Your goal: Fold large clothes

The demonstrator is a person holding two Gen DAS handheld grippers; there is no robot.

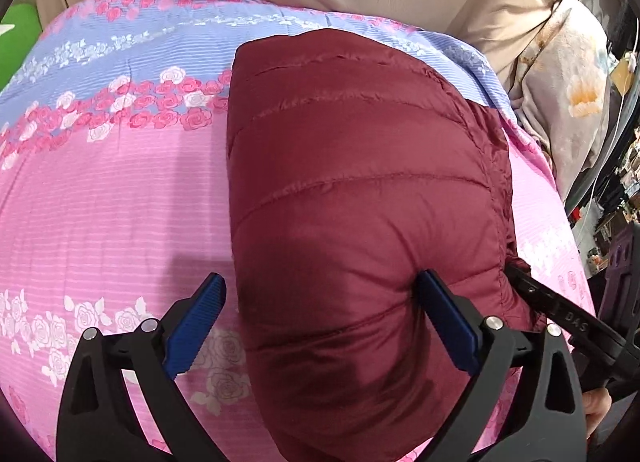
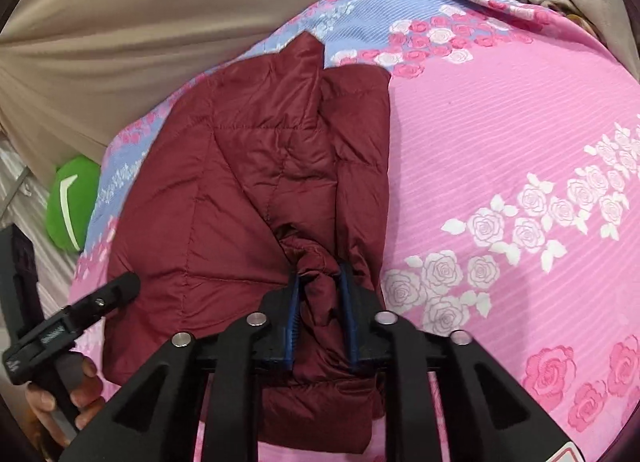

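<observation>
We're mid-fold: maroon puffer jacket [image 2: 248,182] lies on the floral bedspread [image 2: 500,134]. R gripper [image 2: 320,302] pinches a bunched jacket edge; L gripper [image 1: 320,322] wide, pressing on the padding. Next, prob. carry that edge over w/o slipping.

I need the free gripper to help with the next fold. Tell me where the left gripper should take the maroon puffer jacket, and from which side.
Judging by its pose, take the maroon puffer jacket at its near left edge, coming in low from the bedsheet side. The left gripper is open and already straddles that rounded edge, which looks thin enough to pinch. The right gripper already clamps a bunched fold on the opposite side.
</observation>
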